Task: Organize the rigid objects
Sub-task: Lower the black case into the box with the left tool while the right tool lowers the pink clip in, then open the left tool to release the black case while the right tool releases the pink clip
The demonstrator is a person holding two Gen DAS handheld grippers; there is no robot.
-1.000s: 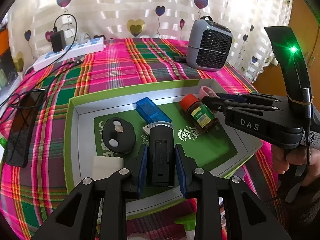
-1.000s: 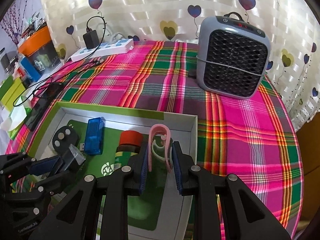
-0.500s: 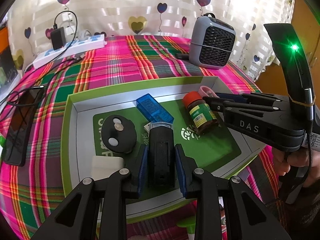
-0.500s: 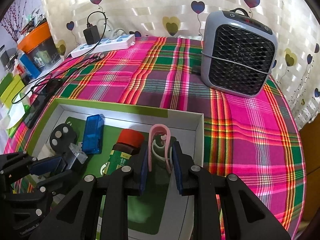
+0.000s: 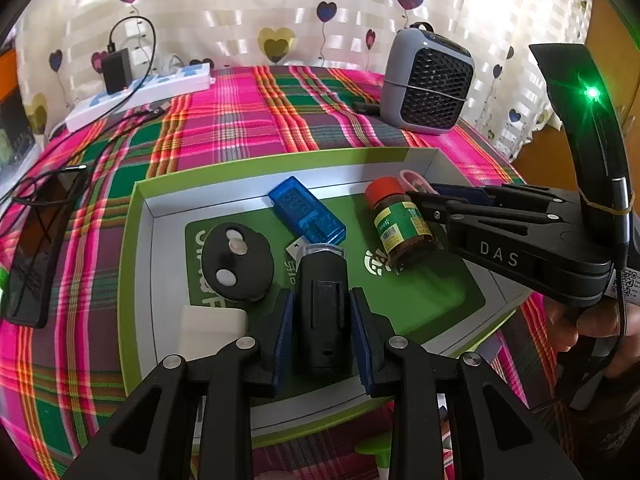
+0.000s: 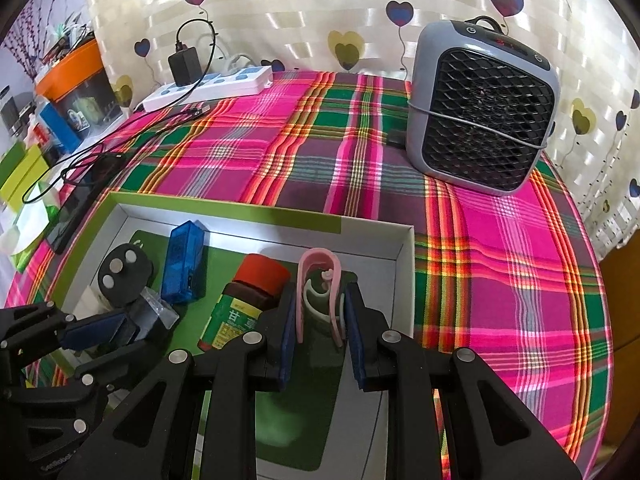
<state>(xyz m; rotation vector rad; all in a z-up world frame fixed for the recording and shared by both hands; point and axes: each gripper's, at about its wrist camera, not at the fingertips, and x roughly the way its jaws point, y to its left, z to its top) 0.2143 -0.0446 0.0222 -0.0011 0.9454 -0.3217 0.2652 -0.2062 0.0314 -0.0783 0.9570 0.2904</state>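
Note:
My left gripper is shut on a black oblong device with a clear cap, held over the near part of a green-rimmed box. My right gripper is shut on a pink U-shaped clip, held upright over the box's right end. In the box lie a blue USB gadget, a brown bottle with a red cap, a black round disc and a white block. The left wrist view also shows the right gripper beside the bottle.
The box lies on a pink and green plaid cloth. A grey fan heater stands at the back right, and a white power strip with a black charger at the back left. A dark phone and cables lie left of the box. A person's hand holds the right gripper.

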